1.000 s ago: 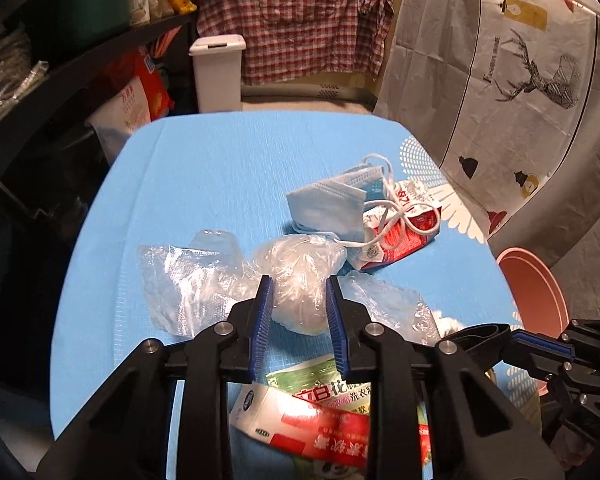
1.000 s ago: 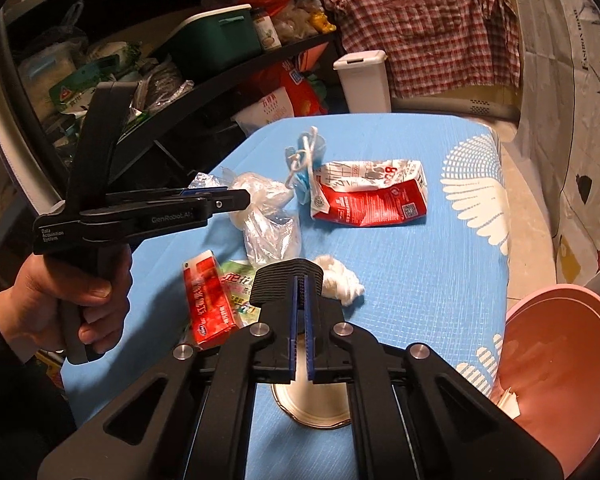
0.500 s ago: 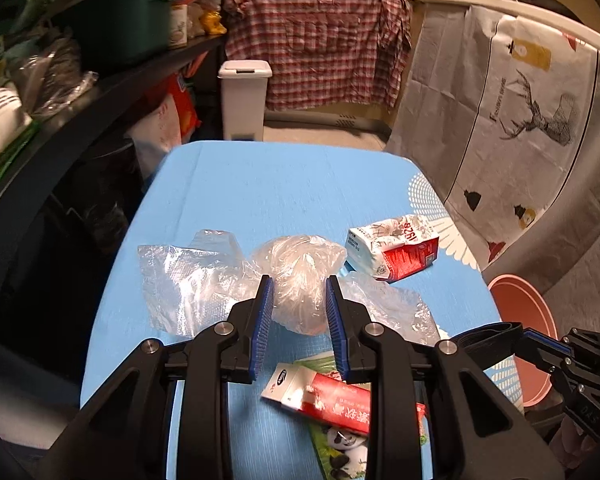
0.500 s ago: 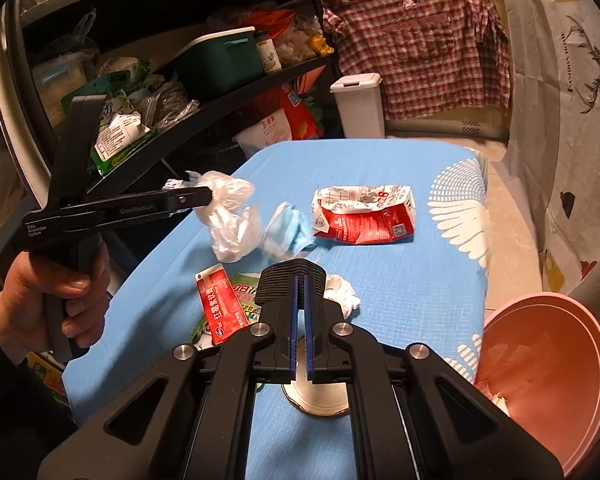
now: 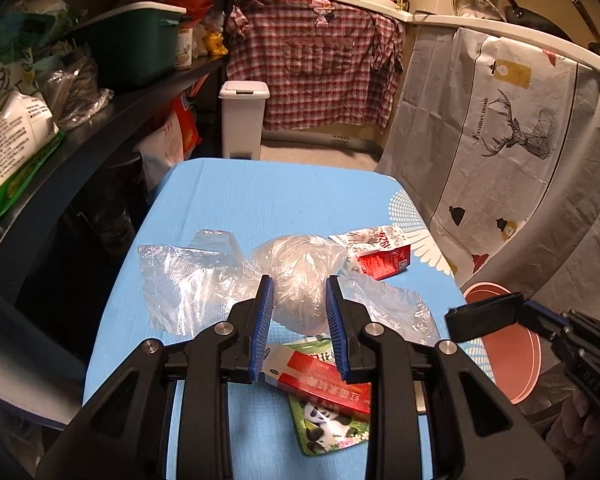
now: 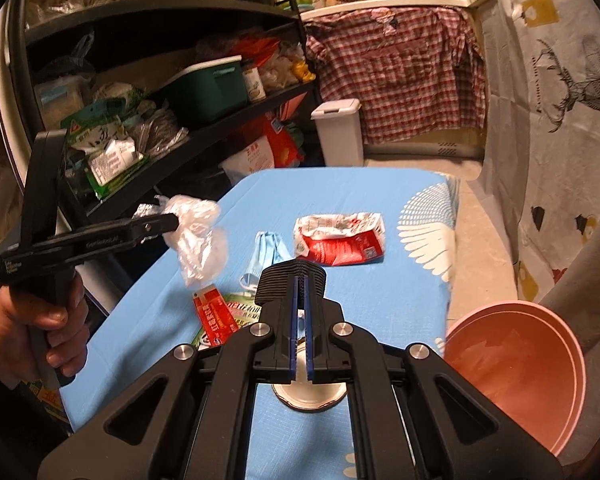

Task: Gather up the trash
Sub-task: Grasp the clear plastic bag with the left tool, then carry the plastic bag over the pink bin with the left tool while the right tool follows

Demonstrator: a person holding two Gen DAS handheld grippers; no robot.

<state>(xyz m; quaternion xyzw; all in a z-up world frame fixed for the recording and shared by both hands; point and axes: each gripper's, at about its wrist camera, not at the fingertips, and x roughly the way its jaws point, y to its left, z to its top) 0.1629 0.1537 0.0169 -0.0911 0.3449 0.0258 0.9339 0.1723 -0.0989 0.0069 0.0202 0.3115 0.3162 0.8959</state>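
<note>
One crumpled plastic bag (image 6: pixel 198 236) hangs pinched in the left gripper (image 5: pixel 300 312) above the counter (image 6: pixel 380 208); apparently thinly held, it could slip before reaching the pink bin (image 6: pixel 516 364). Right gripper (image 6: pixel 300 280) jaws pressed together.

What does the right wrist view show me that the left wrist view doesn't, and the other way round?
Only the right wrist view shows the blue face mask on the table, a round metal lid under the right gripper, whose jaws are shut and empty, and the person's hand on the left gripper's handle.

Only the left wrist view shows how the left gripper clamps the clear plastic bag, the bag bulging between its blue pads.

Both show the red-and-white carton, the red toothpaste box, the pink basin and the white bin.
</note>
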